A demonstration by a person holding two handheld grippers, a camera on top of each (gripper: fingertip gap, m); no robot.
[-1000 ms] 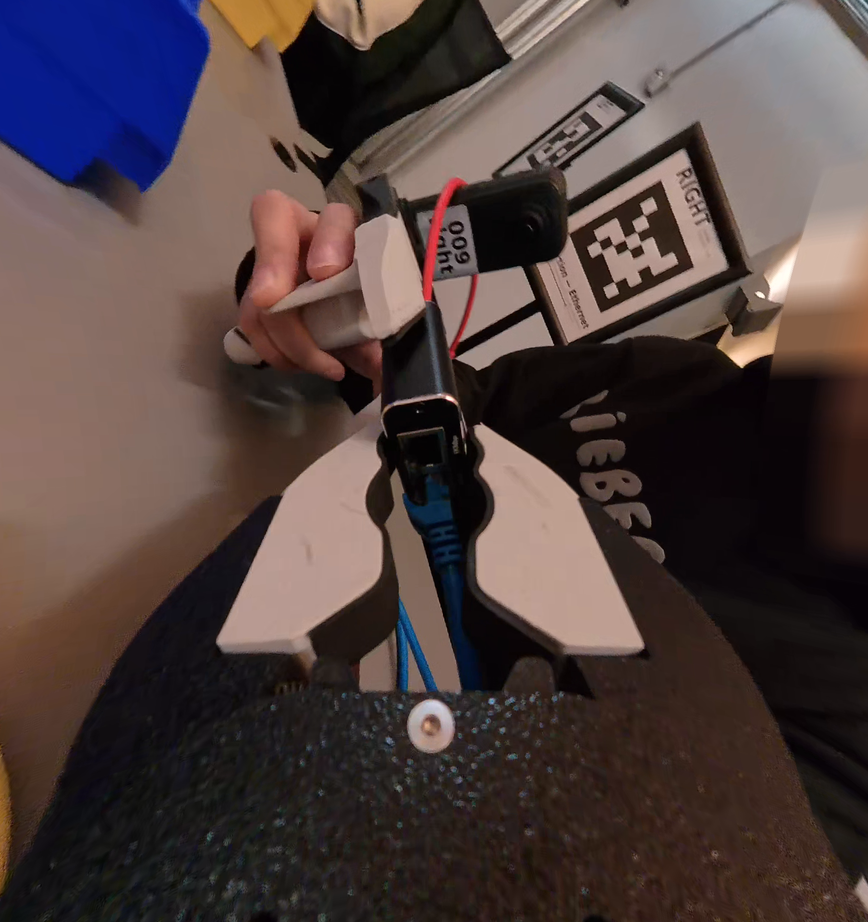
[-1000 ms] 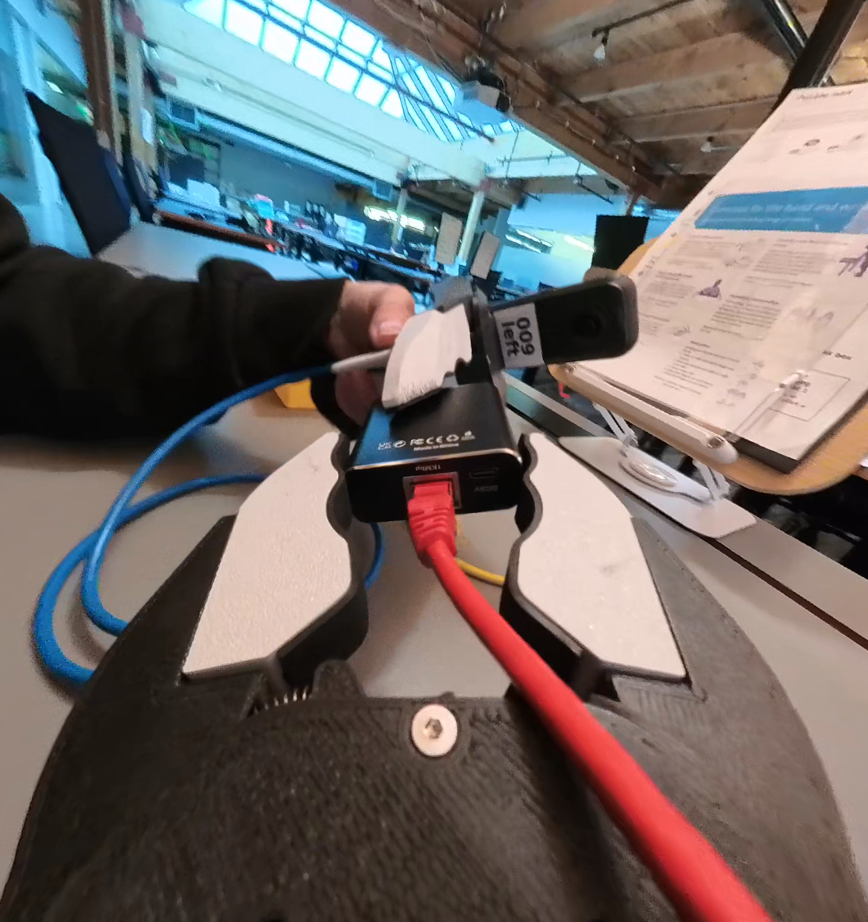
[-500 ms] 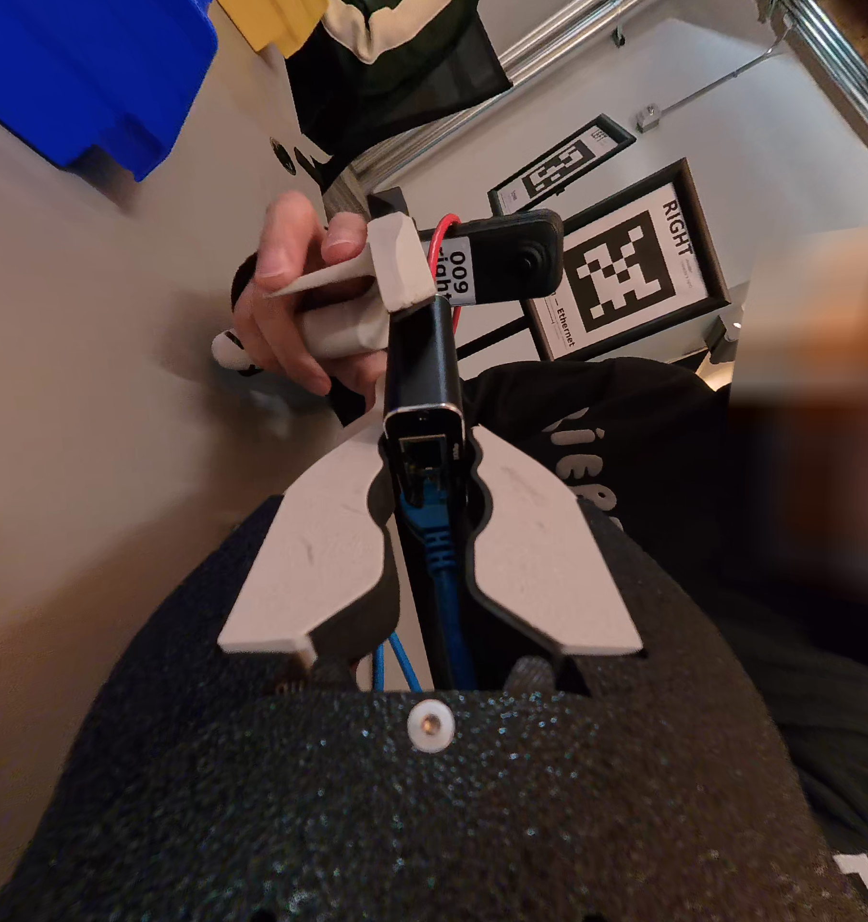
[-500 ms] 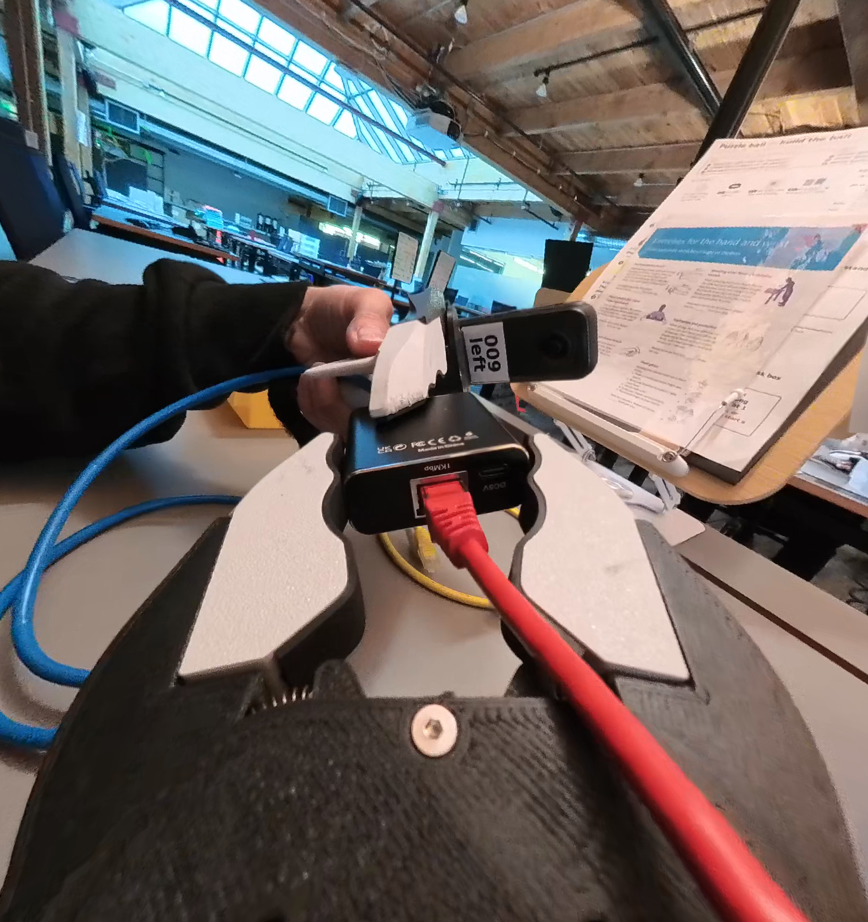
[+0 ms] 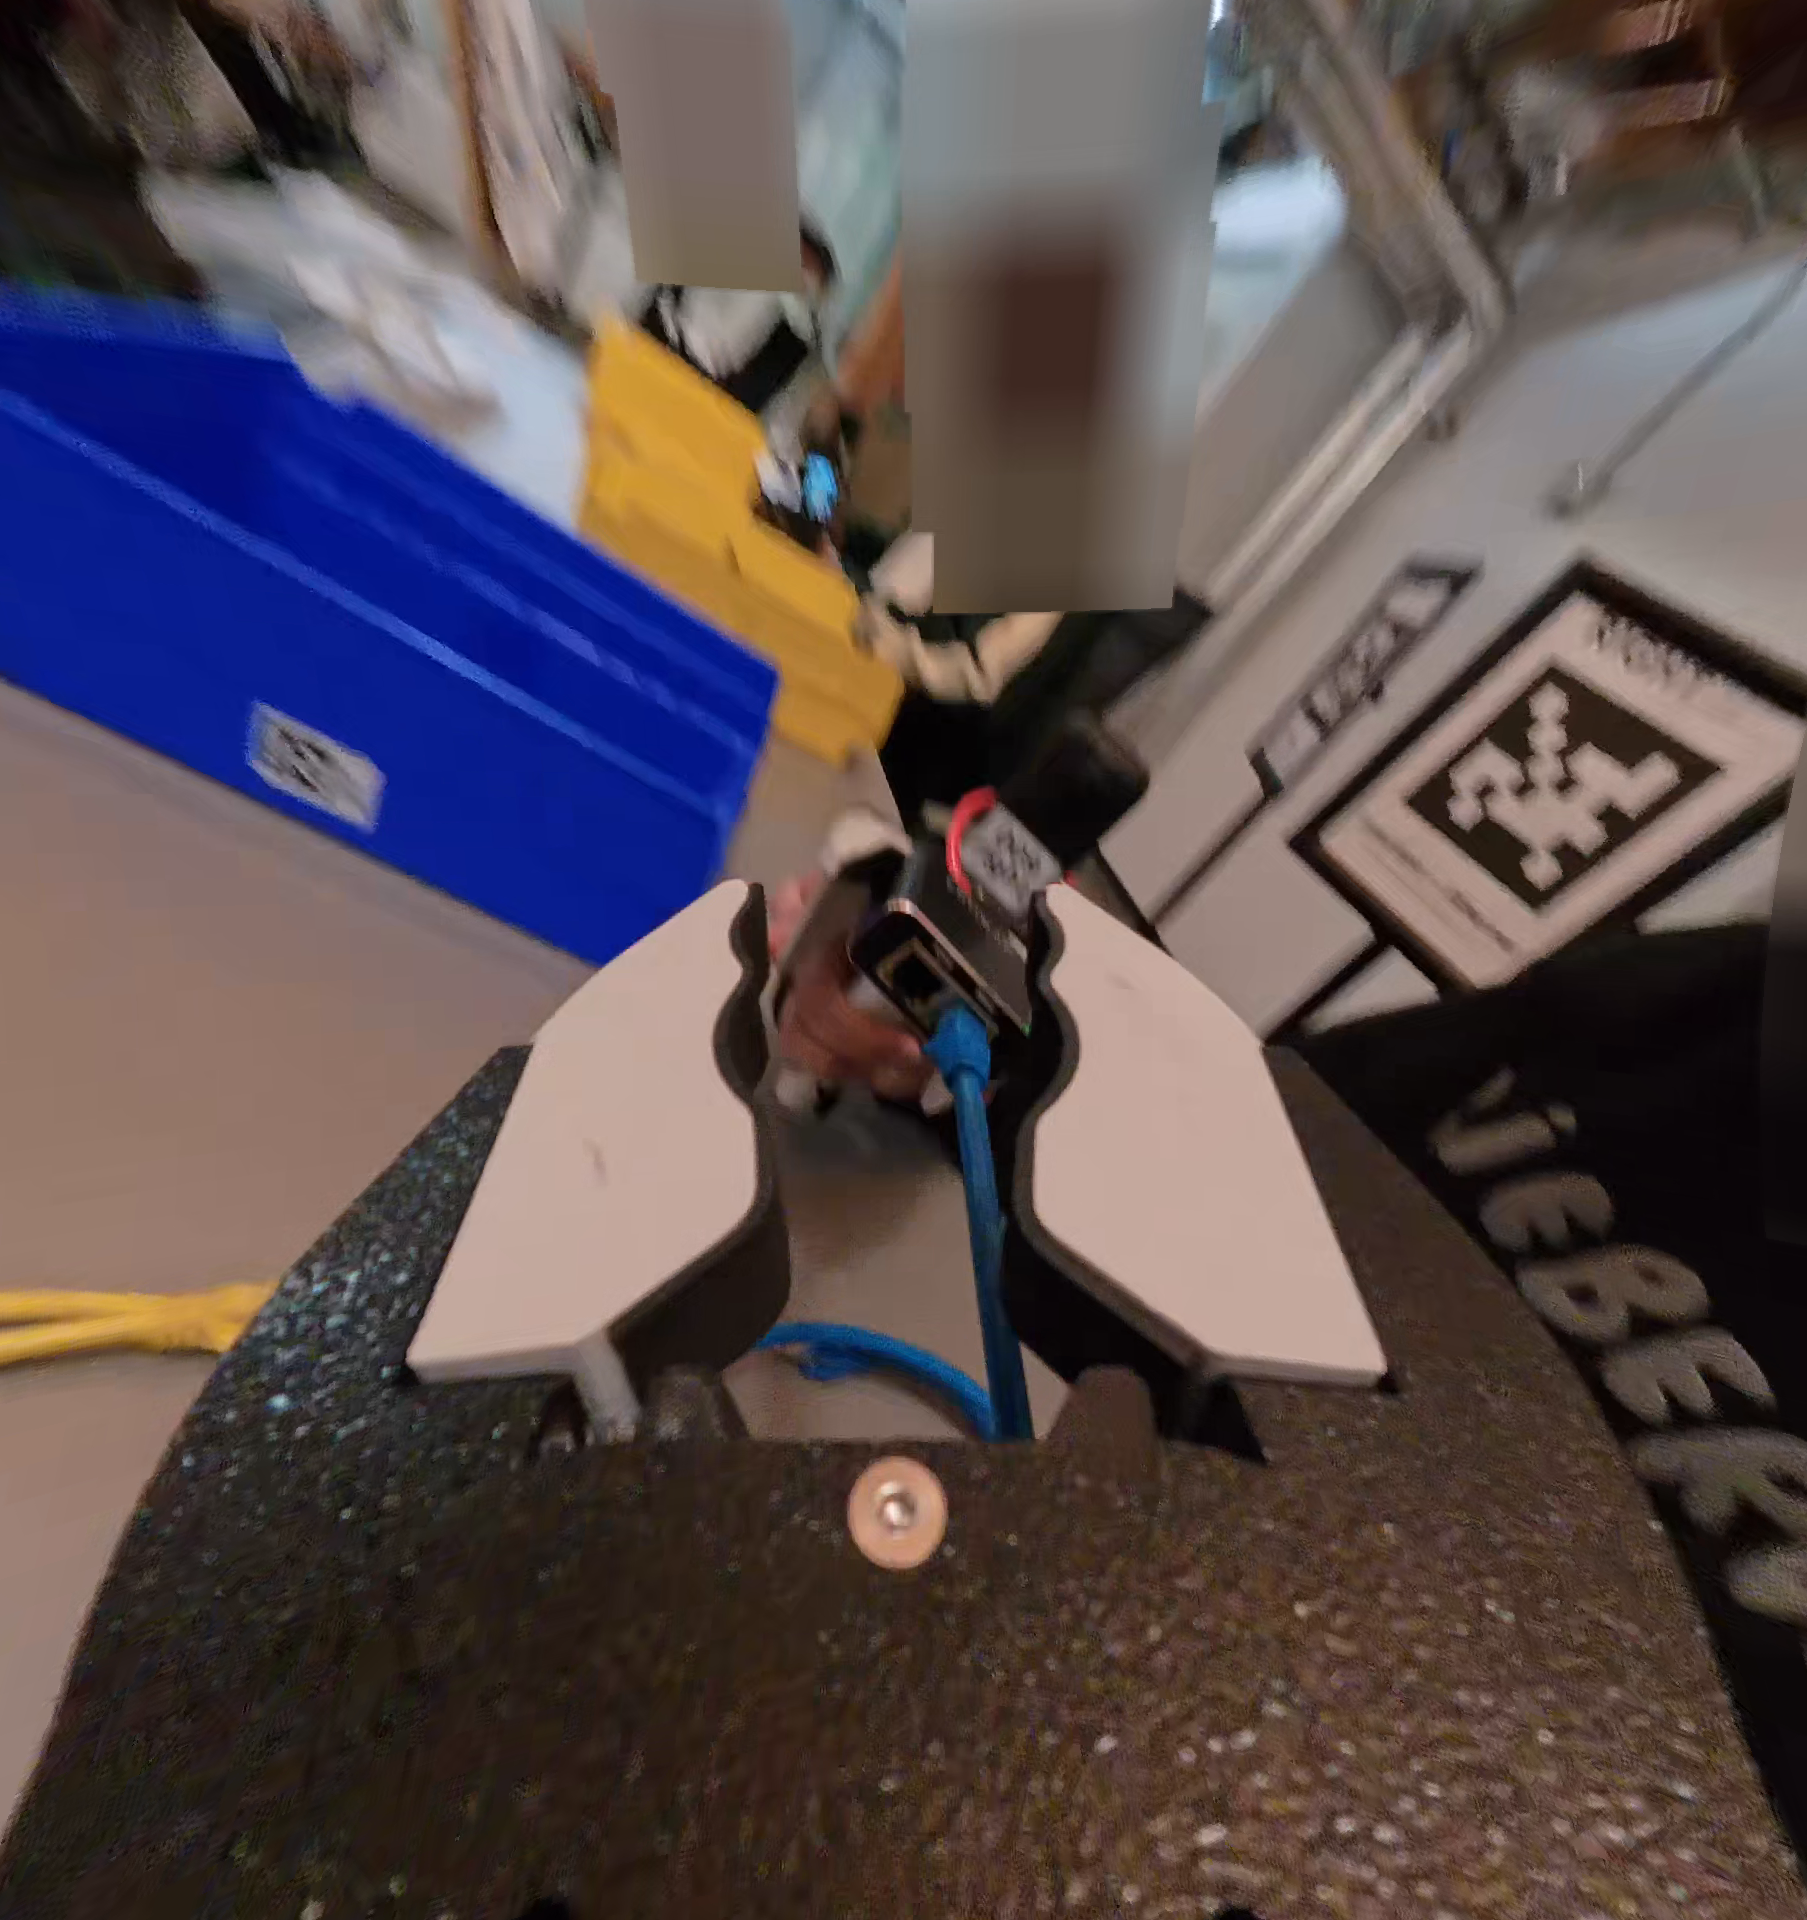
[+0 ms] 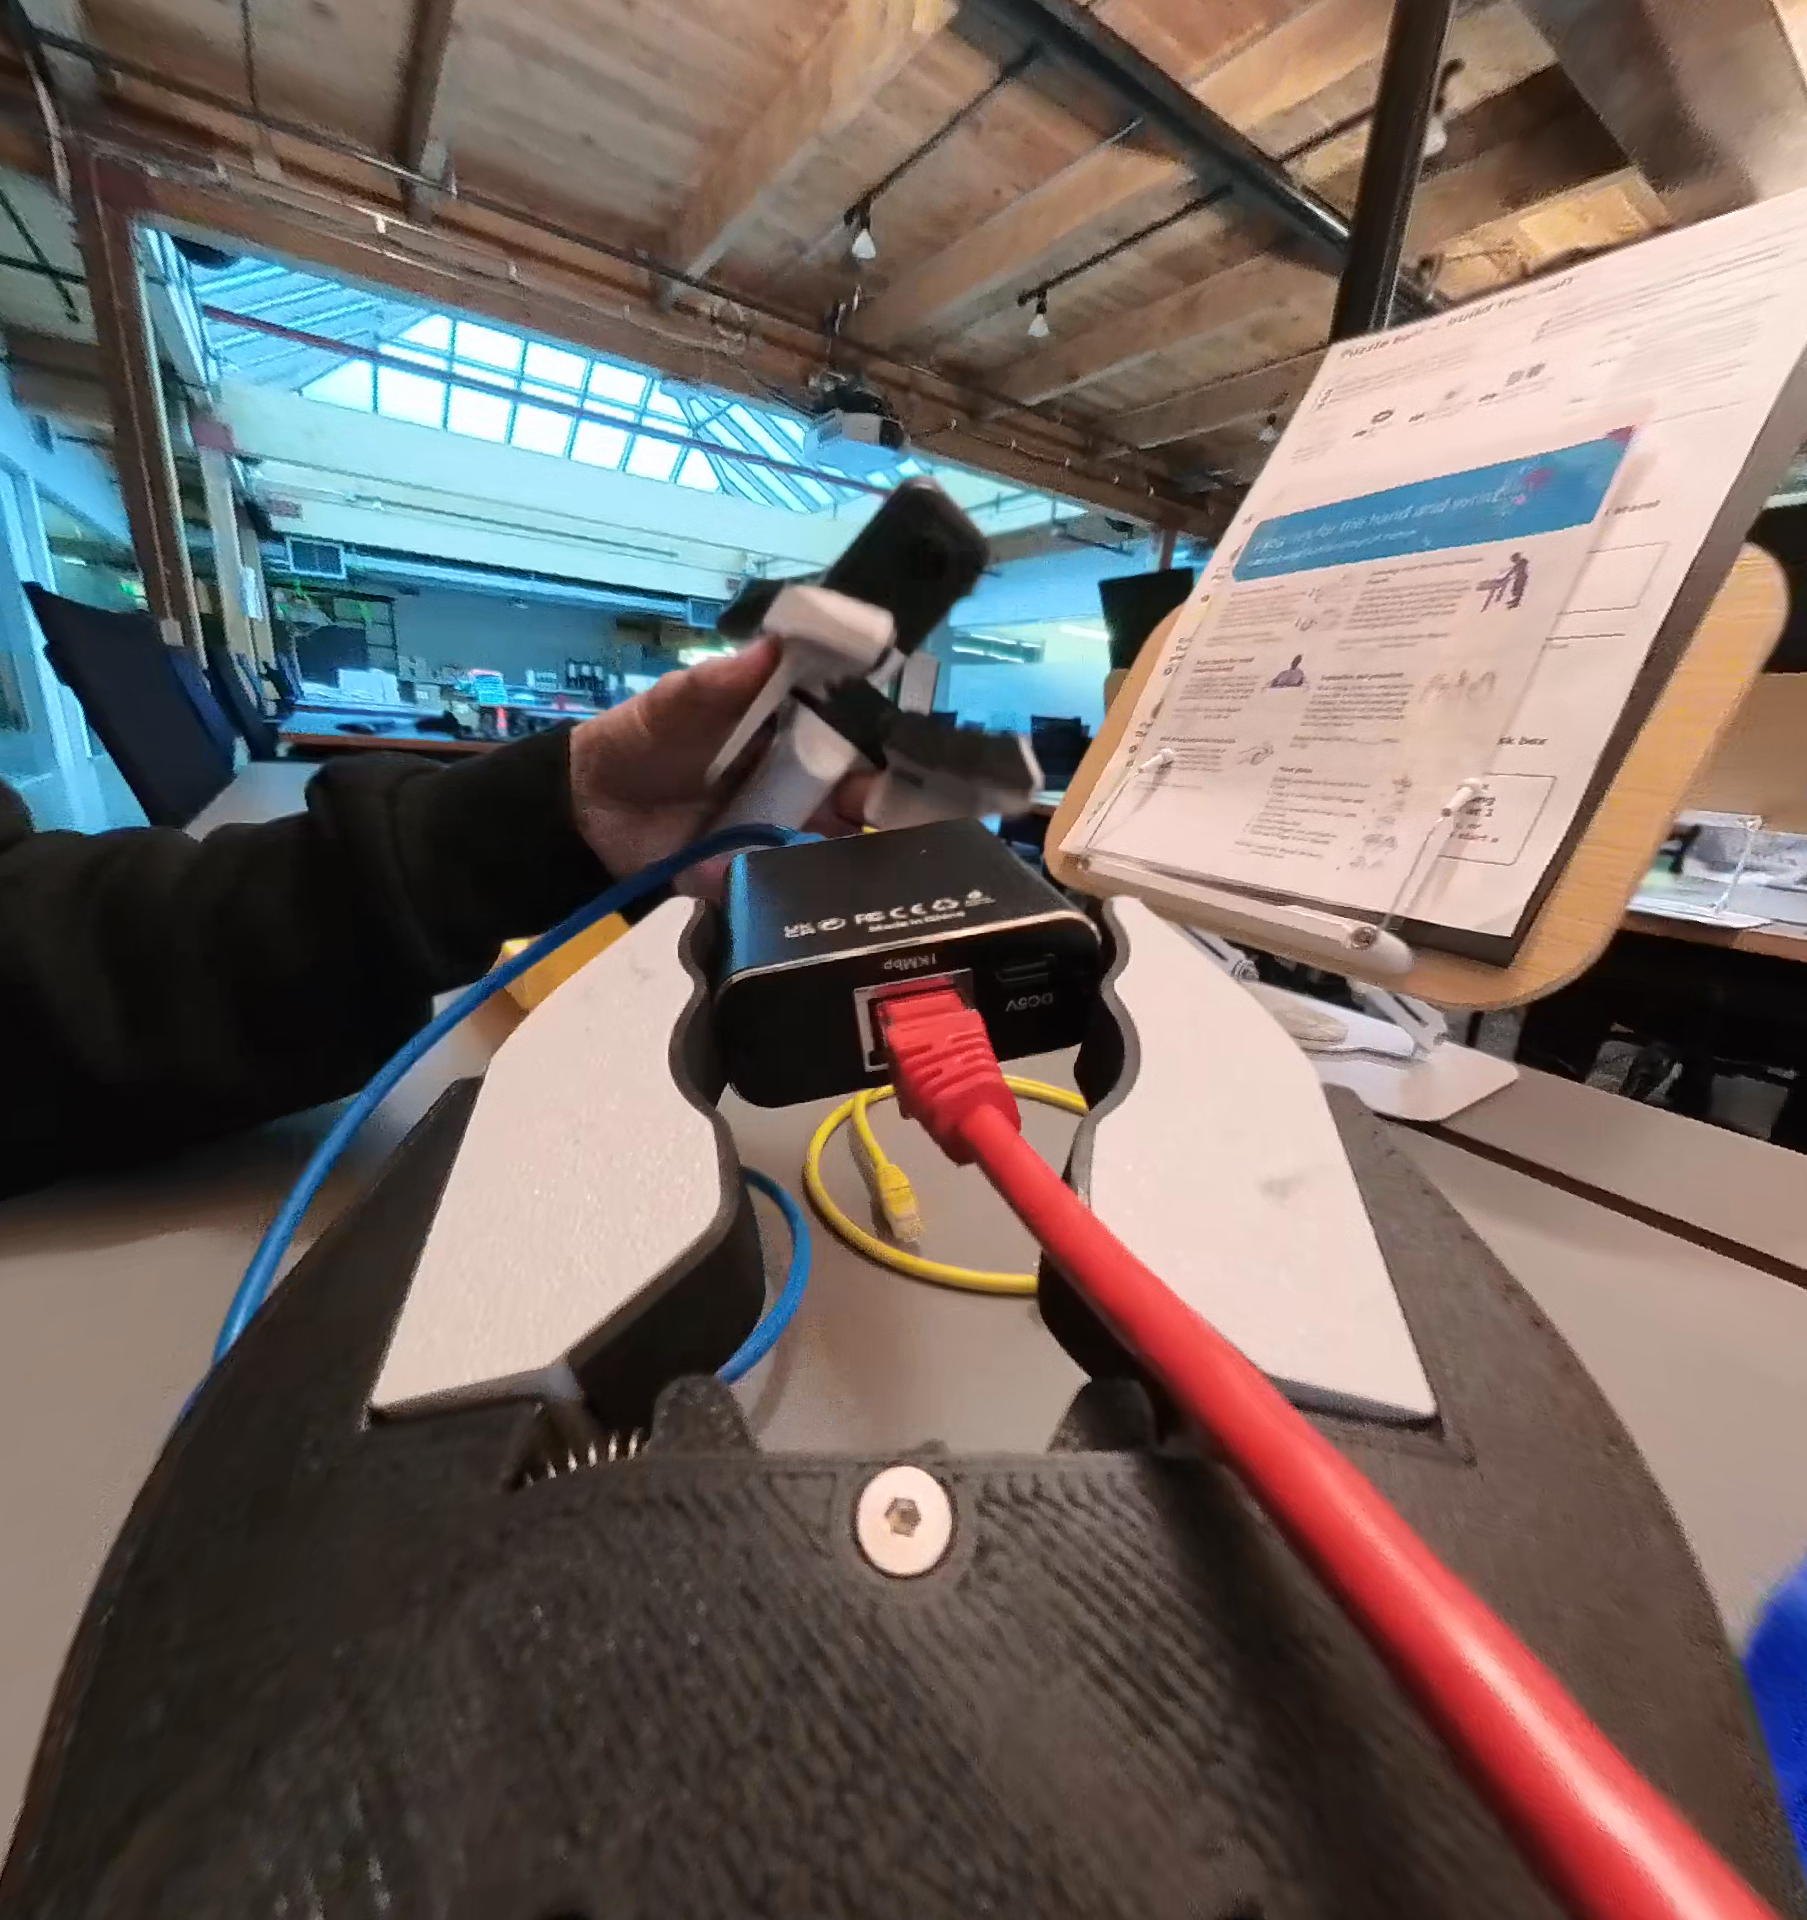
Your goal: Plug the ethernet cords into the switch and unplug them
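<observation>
- The black switch (image 6: 904,951) sits gripped between the right tool's (image 6: 899,935) two fingers, above the counter (image 6: 1605,1226), red cord (image 6: 1138,1247) plugged into its near port.
- The blue cord (image 5: 977,1174) is plugged into the switch's (image 5: 940,961) far end; half a second ago the left tool (image 5: 894,914) pinched that plug, and now its fingers stand spread with the cord running loose between them.
- The left tool (image 6: 847,675) has pulled back and tilted upward.
- A yellow cord (image 6: 899,1195) lies loose on the counter beneath; blue bin (image 5: 359,644) beyond.
</observation>
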